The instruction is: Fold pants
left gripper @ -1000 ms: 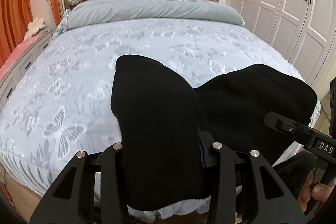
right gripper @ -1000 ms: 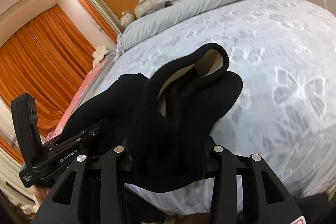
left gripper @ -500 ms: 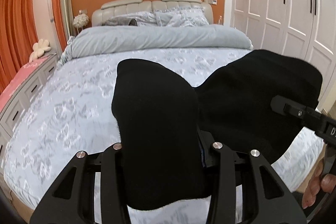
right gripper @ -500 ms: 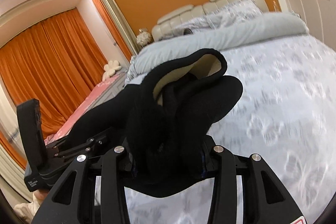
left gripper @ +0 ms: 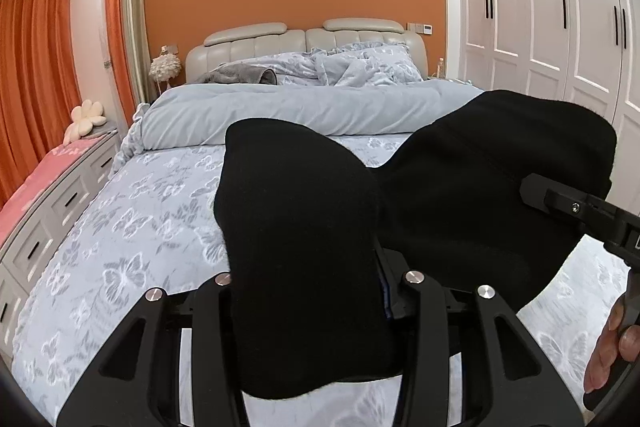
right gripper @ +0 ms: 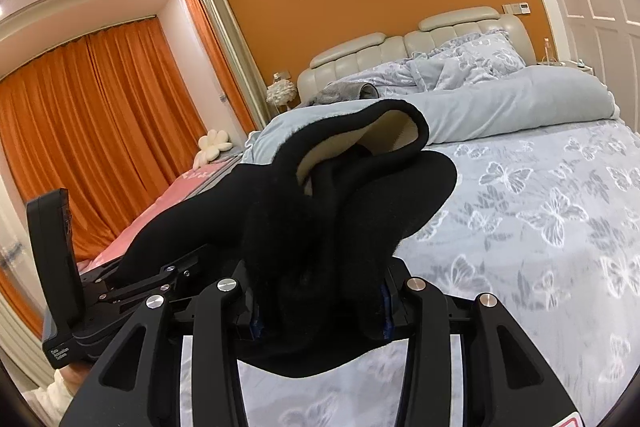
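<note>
Pants: thick black fleece pants with a cream lining, held up in the air above the foot edge of the bed covered in grey butterfly-print bedding.
Left gripper: clamped tight on one bunched end.
Right gripper: clamped tight on the other bunched end, lining showing at the opening.

The pants are black, thick and soft, with a pale cream lining showing inside one open, curled edge. They are bunched into two rounded humps, one near and left, the other right, joined by a dip of fabric. They are raised off the bed.
</note>
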